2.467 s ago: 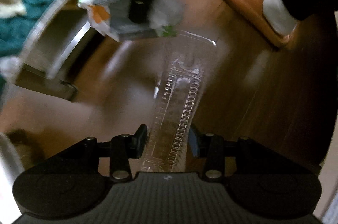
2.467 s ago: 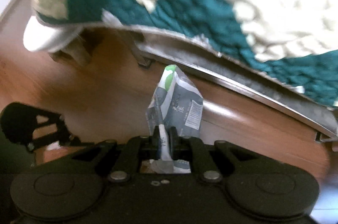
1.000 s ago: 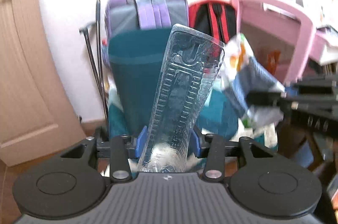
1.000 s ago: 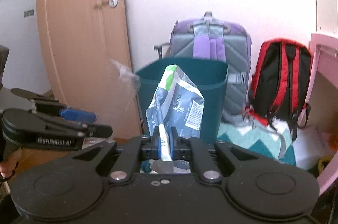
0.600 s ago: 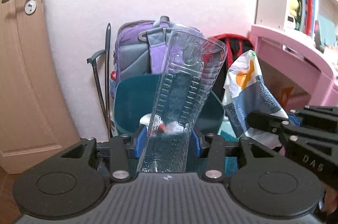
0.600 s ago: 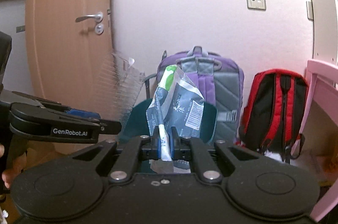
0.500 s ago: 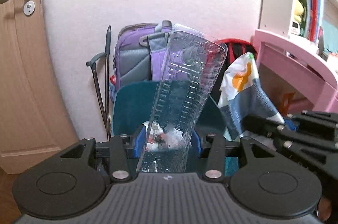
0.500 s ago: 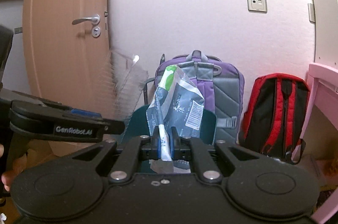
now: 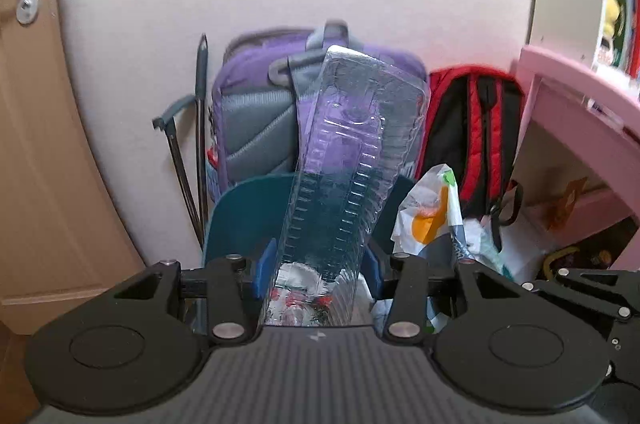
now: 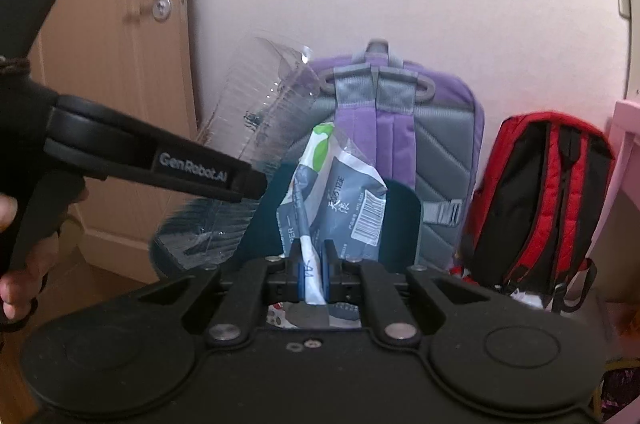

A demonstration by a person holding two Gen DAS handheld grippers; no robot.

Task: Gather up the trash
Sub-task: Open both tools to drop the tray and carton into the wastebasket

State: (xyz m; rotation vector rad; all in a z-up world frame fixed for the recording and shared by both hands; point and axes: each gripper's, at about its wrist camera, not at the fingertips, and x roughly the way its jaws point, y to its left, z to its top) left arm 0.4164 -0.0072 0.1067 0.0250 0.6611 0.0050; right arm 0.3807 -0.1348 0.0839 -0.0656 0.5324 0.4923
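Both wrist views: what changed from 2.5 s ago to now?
Both grippers swung up from the wood floor beside the quilt and now face the teal bin by the wall, closing in on it. Unchanged: left gripper grips the clear plastic tray; right gripper pinches the grey wrapper. Nothing released.

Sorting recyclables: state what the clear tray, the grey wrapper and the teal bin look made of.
Clear tray: thin moulded plastic, see-through, glossy, ribbed. Grey wrapper: probably plastic film, printed, crinkled, slightly shiny. Teal bin: apparently rigid plastic, smooth, opaque.
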